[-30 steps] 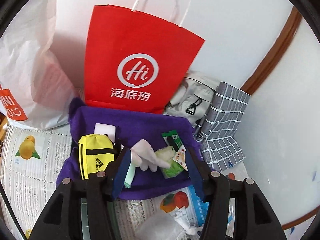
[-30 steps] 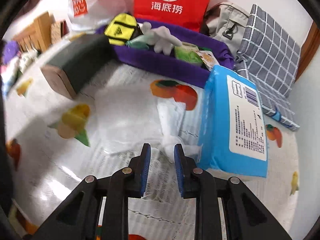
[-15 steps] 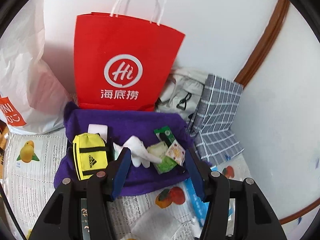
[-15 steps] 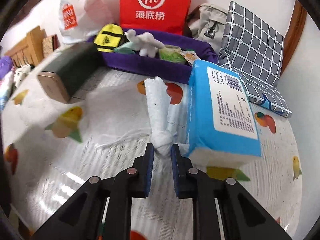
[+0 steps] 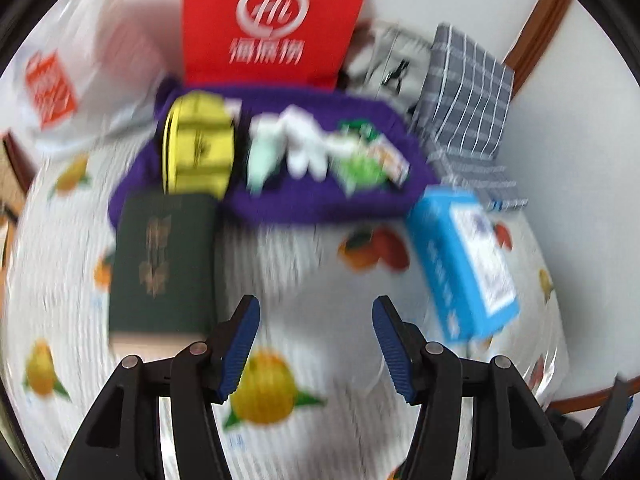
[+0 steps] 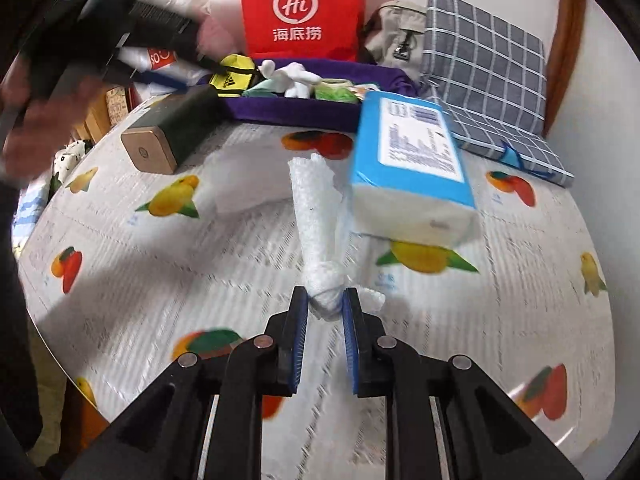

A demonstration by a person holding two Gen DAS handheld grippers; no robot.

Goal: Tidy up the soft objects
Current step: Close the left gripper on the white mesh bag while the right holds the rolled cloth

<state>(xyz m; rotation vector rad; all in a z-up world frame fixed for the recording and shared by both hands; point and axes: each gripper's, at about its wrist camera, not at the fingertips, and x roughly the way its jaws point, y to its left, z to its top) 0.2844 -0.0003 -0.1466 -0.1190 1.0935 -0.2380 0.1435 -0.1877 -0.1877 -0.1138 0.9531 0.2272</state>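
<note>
My right gripper point(image 6: 325, 294) is shut on the knotted end of a white foam sheet point(image 6: 316, 208), which stands twisted above the fruit-print tablecloth point(image 6: 160, 280). My left gripper point(image 5: 315, 308) hangs over the cloth, its jaws opening, with nothing between them. Beyond it lies the purple tray point(image 5: 280, 204) holding a yellow pouch point(image 5: 198, 148), a white plush toy point(image 5: 300, 144) and green packets point(image 5: 360, 164). In the right wrist view the tray point(image 6: 288, 110) sits at the back of the table. A blue tissue pack point(image 6: 412, 160) lies just right of the foam sheet.
A dark green box point(image 5: 160, 264) lies left of the tray. A red paper bag point(image 5: 272, 20), a beige bag point(image 6: 396, 32) and a grey checked cushion point(image 6: 484, 68) line the wall. Another flat white sheet point(image 6: 248, 184) rests on the cloth. A person's hand point(image 6: 36, 120) blurs at left.
My right gripper closed on the white foam sheet and raised it off the cloth. My left gripper drew back from the purple tray and sank toward the table.
</note>
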